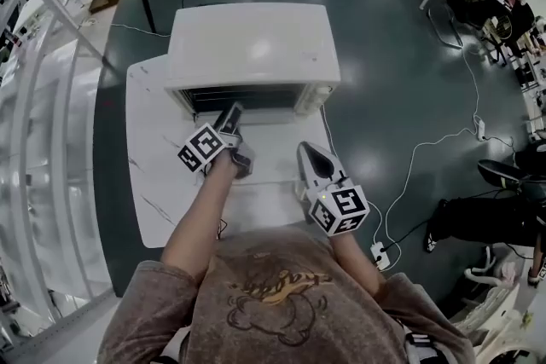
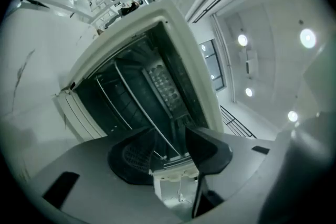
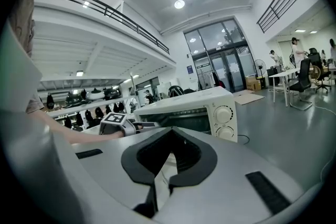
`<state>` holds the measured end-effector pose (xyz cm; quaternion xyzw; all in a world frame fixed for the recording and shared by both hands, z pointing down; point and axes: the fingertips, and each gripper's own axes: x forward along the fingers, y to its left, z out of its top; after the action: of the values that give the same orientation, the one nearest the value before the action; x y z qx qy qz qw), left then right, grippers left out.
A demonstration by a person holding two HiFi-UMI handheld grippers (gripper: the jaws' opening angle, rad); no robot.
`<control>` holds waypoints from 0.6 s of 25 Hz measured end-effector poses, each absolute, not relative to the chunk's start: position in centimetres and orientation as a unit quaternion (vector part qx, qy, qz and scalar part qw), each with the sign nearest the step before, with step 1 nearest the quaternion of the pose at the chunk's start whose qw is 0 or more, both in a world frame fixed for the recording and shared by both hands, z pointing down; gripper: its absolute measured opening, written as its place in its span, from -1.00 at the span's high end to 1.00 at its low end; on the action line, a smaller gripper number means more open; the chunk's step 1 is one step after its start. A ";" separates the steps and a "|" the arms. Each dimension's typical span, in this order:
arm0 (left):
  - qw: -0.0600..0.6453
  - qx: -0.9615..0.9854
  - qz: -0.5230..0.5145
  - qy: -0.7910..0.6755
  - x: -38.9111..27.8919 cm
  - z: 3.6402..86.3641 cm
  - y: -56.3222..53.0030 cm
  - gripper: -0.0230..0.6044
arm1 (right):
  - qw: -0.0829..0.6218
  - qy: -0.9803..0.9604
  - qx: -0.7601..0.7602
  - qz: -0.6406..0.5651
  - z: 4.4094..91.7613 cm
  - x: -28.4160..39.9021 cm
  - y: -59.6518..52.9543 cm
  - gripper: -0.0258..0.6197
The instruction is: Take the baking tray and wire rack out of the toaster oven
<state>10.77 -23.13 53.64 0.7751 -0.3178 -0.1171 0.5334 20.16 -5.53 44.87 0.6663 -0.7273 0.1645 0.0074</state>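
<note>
The white toaster oven stands on a white table, its dark front opening facing me. My left gripper reaches into the left part of that opening. In the left gripper view the picture is rolled and the cavity fills it, with the thin rods of the wire rack running through. The left gripper has its jaws apart, and a pale metal edge lies low between them; I cannot tell whether it is the baking tray's lip. My right gripper hovers over the table in front of the oven, jaws together and empty.
The oven's two knobs sit at the right of its front. A white cable runs across the floor to a power strip by the table's right side. Desks, chairs and seated people are at the far right, and shelving is at the left.
</note>
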 end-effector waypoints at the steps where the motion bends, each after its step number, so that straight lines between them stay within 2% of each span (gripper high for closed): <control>1: 0.542 0.767 -0.125 -0.321 10.9 54.1 -23.5 0.40 | 0.009 -0.726 0.667 0.166 45.0 20.3 -5.5 0.94; 8: 0.580 0.718 -0.201 -0.327 11.8 56.1 -26.1 0.44 | 0.014 -0.721 0.670 0.175 45.6 21.2 -6.0 0.94; 15: 0.606 0.689 -0.224 -0.329 12.5 57.7 -27.2 0.50 | 0.024 -0.721 0.669 0.181 45.9 21.4 -6.6 0.94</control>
<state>12.52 -27.16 57.66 0.6889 -0.3293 -0.2242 0.6056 21.43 -6.60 45.93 0.6686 -0.7208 0.1812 0.0241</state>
